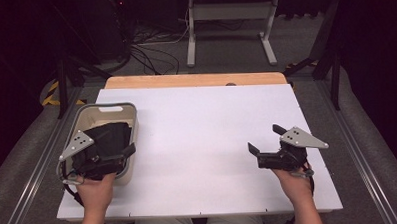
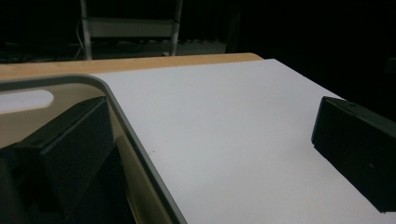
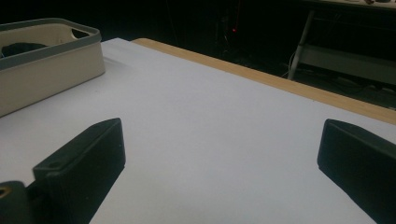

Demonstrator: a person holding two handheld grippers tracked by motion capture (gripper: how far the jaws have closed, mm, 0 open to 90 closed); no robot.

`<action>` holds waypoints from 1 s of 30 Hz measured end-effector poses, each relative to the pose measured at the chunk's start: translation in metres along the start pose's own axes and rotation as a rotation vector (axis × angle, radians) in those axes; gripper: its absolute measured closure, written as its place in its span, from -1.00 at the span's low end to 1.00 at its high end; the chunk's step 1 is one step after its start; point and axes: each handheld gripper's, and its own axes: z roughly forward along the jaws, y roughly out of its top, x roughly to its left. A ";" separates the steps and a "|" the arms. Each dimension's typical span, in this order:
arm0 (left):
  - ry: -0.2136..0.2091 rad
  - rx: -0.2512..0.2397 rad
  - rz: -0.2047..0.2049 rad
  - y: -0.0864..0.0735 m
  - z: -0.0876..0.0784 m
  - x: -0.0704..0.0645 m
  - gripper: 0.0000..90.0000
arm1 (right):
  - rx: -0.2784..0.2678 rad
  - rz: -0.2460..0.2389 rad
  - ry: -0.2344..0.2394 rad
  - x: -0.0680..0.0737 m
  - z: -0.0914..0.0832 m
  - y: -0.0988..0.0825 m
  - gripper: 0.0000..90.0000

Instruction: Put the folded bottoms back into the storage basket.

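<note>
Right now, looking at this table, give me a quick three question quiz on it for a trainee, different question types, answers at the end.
1. True or false: the left gripper straddles the rim of the beige plastic bin with a grey rim, one jaw inside it.
2. What lies inside the bin?
A. black fabric
B. red blocks
C. a glass bottle
3. Fill in: the right gripper hangs over the white tabletop with its jaws ____.

Key: 1 true; 2 A; 3 open.
</note>
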 end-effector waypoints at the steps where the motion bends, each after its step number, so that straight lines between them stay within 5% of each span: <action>1: 0.000 -0.004 -0.003 0.001 -0.001 -0.001 -1.00 | 0.001 0.001 0.000 0.000 0.000 0.000 -0.97; 30: 0.016 0.004 0.003 -0.001 -0.007 0.000 -0.97 | -0.006 0.011 0.013 0.000 0.006 0.003 -0.99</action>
